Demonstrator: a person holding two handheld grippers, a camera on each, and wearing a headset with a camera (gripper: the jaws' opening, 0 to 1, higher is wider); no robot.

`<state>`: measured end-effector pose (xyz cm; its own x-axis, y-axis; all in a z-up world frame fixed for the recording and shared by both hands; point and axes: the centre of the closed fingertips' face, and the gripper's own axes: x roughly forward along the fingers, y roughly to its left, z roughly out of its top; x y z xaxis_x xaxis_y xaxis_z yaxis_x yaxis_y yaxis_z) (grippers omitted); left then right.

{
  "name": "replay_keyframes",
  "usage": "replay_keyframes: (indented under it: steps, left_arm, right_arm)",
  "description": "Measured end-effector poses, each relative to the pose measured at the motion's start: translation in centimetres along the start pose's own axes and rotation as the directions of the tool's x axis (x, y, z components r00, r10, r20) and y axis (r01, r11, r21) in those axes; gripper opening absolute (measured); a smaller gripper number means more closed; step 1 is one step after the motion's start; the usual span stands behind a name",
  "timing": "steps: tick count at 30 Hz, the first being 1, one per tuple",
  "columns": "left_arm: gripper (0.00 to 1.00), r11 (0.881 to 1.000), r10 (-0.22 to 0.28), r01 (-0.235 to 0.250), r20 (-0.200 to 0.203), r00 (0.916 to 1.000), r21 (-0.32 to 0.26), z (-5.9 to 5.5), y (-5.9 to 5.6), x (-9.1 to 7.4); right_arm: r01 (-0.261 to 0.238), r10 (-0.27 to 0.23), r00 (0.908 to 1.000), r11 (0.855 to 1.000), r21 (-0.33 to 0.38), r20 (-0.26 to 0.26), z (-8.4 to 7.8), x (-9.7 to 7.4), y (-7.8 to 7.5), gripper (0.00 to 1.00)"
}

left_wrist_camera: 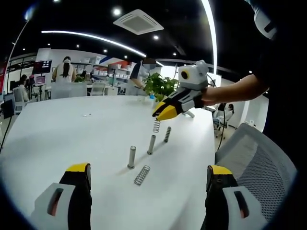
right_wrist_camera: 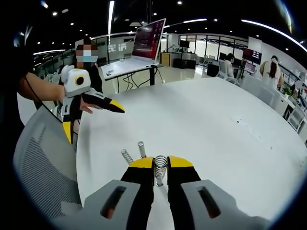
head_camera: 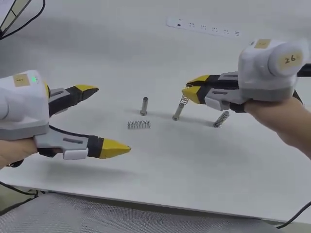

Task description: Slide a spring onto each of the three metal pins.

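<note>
My right gripper [head_camera: 190, 91] is shut on a spring [head_camera: 184, 100], which sits at the top end of the tilted middle pin [head_camera: 178, 112]. The right gripper view has that spring [right_wrist_camera: 160, 166] pinched between the yellow tips. A bare pin [head_camera: 144, 106] stands upright to the left. To the right, a third pin [head_camera: 221, 119] wears a spring along its length. A loose spring [head_camera: 139, 124] lies flat on the white table [head_camera: 160, 165] in front of the bare pin. My left gripper [head_camera: 104, 119] is open wide, left of the loose spring [left_wrist_camera: 142, 175], with nothing in it.
A white power strip [head_camera: 204, 26] lies at the table's far edge. A grey mesh chair [head_camera: 73, 216] is just below the near edge. Dark cables [head_camera: 19, 22] run at the far left corner. People stand at desks far behind the table.
</note>
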<state>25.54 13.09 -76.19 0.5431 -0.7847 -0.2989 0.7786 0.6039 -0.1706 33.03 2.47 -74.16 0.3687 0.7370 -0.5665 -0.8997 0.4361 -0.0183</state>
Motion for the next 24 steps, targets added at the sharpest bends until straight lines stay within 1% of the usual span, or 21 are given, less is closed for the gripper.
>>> replay_keyframes:
  steps: [9, 24]
  left_arm:
    - [0.98, 1.0, 0.001, -0.001, -0.001, 1.0, -0.003, -0.1, 0.1, 0.0]
    - [0.98, 1.0, 0.006, -0.006, 0.001, 1.0, -0.011, -0.1, 0.2, -0.2]
  right_arm:
    - [-0.004, 0.004, 1.0, 1.0, 0.011, -0.006, -0.2, 0.3, 0.0, 0.07]
    - [-0.005, 0.006, 0.9997, 1.0, 0.023, -0.026, -1.2, 1.1, 0.0, 0.07]
